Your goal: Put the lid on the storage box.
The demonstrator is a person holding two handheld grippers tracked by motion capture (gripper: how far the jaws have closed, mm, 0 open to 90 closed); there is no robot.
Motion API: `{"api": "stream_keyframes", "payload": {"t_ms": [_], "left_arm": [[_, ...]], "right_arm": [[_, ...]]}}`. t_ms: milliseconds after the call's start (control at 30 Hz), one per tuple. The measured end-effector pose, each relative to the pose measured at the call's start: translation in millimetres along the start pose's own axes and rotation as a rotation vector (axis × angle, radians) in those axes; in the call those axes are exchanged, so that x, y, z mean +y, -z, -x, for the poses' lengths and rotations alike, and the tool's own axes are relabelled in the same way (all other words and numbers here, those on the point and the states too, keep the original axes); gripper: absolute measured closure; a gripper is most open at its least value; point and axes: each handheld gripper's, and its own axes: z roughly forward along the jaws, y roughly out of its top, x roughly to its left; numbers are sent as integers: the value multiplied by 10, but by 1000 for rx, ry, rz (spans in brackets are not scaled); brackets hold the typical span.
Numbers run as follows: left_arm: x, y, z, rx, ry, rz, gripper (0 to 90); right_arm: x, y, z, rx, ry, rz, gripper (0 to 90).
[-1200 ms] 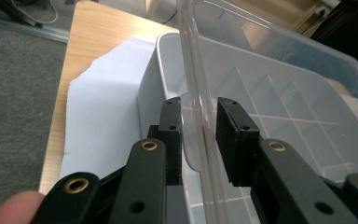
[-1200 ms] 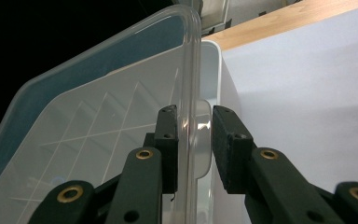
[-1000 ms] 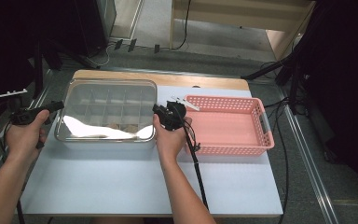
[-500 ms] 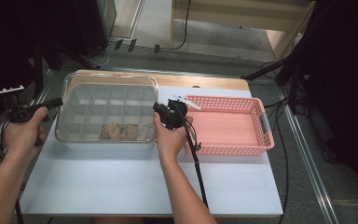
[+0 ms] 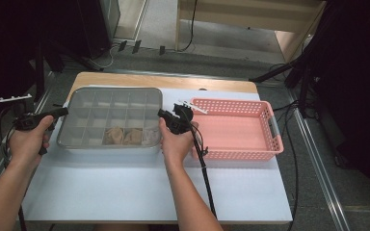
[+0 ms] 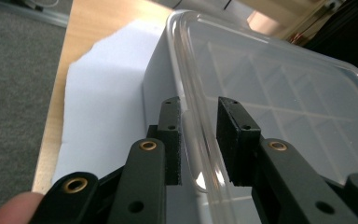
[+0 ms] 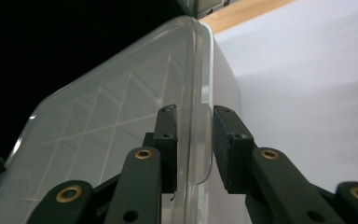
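A grey box [image 5: 72,142] with several compartments stands at the table's left, and a clear lid [image 5: 111,103] lies over it. Brownish items [image 5: 125,136] show through the lid in the front row. My left gripper [image 5: 62,111] is at the lid's left edge, and in the left gripper view my left gripper [image 6: 198,135] is shut on the rim of the lid [image 6: 284,107]. My right gripper [image 5: 161,114] is at the lid's right edge. In the right gripper view my right gripper [image 7: 193,140] is shut on a tab of the lid [image 7: 121,107].
A pink basket [image 5: 274,144] stands just right of the box, close behind my right hand. A white sheet [image 5: 125,192] covers the table, with bare wood [image 5: 173,83] along the far edge. The right gripper's cable [image 5: 204,173] trails toward the front edge.
The bright glare along the lid's front has gone, and the lid now sits level over the box. Both hands have hardly moved.
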Motion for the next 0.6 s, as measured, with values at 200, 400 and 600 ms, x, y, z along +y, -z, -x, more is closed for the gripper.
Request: {"api": "stream_keyframes", "payload": {"t_ms": [200, 400, 600], "left_arm": [[4, -17, 19, 0, 1, 6, 735], [-22, -5, -6, -29, 2, 15, 710], [-148, 240, -60, -87, -10, 79, 694]], "right_arm": [[-19, -27, 2, -20, -12, -4, 721], [-26, -44, 11, -5, 51, 1, 639], [-107, 105, -34, -37, 178, 46, 579]]}}
